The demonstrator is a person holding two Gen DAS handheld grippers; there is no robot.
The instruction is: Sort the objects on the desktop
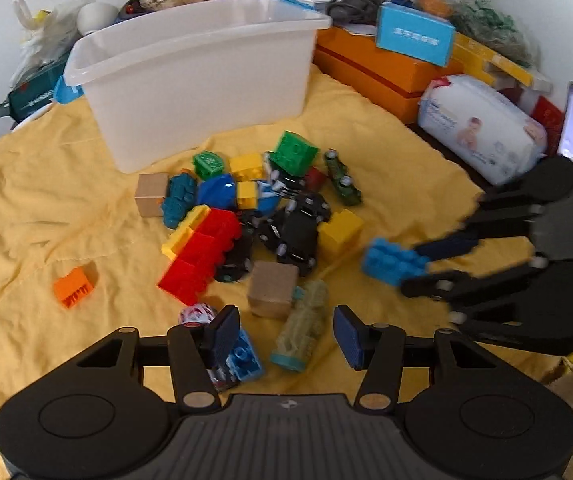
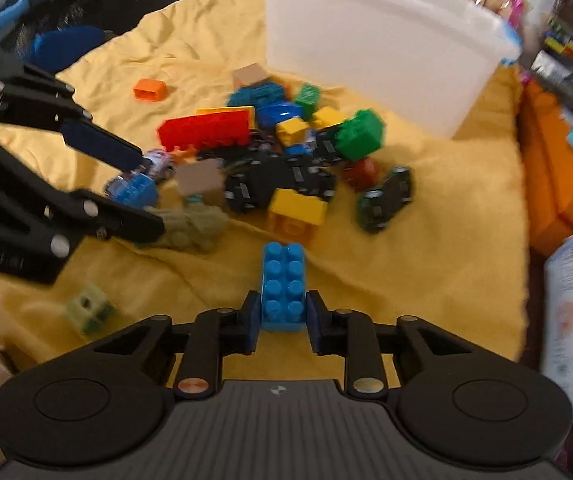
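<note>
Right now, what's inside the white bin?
Cannot tell. The white bin shows only its translucent outer walls and rim; both views sit too low to see in. The toy pile lies on the yellow cloth outside it.

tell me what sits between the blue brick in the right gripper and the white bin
The toy pile of bricks and cars on the yellow cloth, seen in the right wrist view.

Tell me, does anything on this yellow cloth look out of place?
Yes: an orange block lies alone on its side, well apart from the toy pile. The white bin beside the pile shows nothing inside from here.
</note>
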